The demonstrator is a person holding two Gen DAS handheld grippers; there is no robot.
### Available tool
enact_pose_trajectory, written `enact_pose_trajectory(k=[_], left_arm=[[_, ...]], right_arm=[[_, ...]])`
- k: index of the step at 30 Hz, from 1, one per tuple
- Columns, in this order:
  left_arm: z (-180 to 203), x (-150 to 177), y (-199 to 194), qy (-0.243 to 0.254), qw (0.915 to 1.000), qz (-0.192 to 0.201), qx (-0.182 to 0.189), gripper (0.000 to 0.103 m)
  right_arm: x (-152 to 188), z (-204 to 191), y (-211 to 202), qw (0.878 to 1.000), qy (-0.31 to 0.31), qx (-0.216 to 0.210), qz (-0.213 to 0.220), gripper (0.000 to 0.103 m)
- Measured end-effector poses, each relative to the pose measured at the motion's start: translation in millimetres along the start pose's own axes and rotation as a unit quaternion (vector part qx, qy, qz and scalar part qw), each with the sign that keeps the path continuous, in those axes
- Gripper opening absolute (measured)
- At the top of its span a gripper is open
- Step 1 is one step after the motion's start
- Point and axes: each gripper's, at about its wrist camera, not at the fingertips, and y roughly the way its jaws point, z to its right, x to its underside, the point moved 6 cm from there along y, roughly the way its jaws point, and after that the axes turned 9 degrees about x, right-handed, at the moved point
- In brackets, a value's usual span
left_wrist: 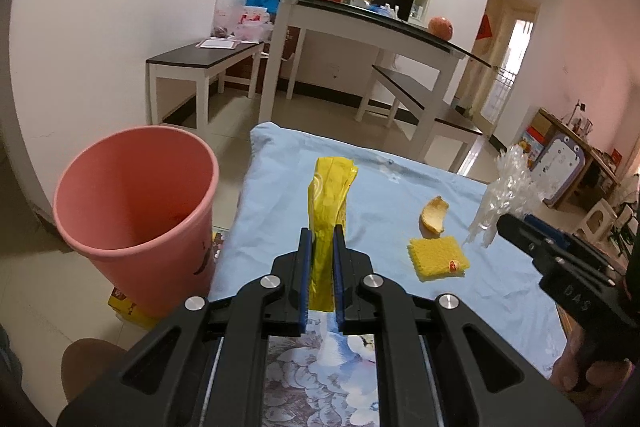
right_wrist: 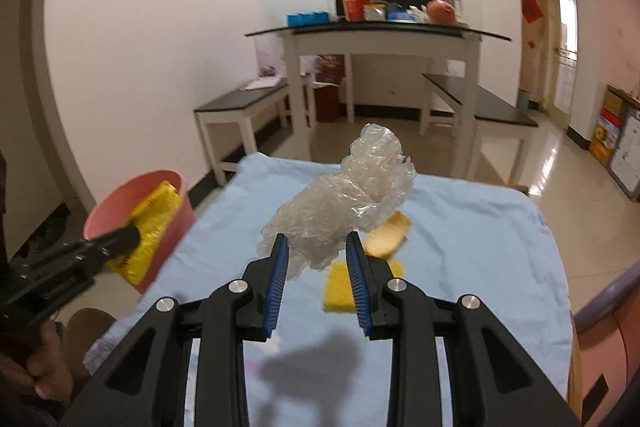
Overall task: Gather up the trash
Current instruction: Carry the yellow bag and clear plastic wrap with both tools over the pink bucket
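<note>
**Wrapper goes left to the bin**

Our left gripper is clamped narrow on the yellow wrapper, whose long axis runs straight ahead along the fingers. The pink bin stands on the floor just left of the blue cloth, so this arm is the nearer one. Inside the bin we make out only a dark reddish patch. Our right gripper holds crumpled clear plastic above the cloth, jaws fairly wide around it. Orange peel and yellow sponge remain on the cloth.
</note>
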Motion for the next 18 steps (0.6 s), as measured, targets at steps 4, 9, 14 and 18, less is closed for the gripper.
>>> enact_pose_trajectory(k=[4, 9, 14, 18], left_arm=[[-8.3, -2.0, -3.3, -0.011, 0.9999, 0.006, -0.007, 0.009], [-19.6, -5.3, -6.2, -0.019, 0.9995, 0.014, -0.019, 0.009], [-34.0, -9.1, -10.6, -0.032, 0.9985, 0.025, -0.036, 0.009], [-45.7, -13.3, -15.1, -0.031, 0.9969, 0.038, -0.062, 0.009]], right_arm=[[-7.1, -14.3, -4.8, 1.000, -0.009, -0.021, 0.013, 0.029], [-16.4, -30.0, -1.8, 0.999, -0.022, -0.039, 0.016, 0.029], [-24.1, -54.2, 5.4, 0.997, -0.040, -0.057, 0.019, 0.029], [-27.3, -74.9, 14.1, 0.996, -0.057, -0.072, 0.018, 0.029]])
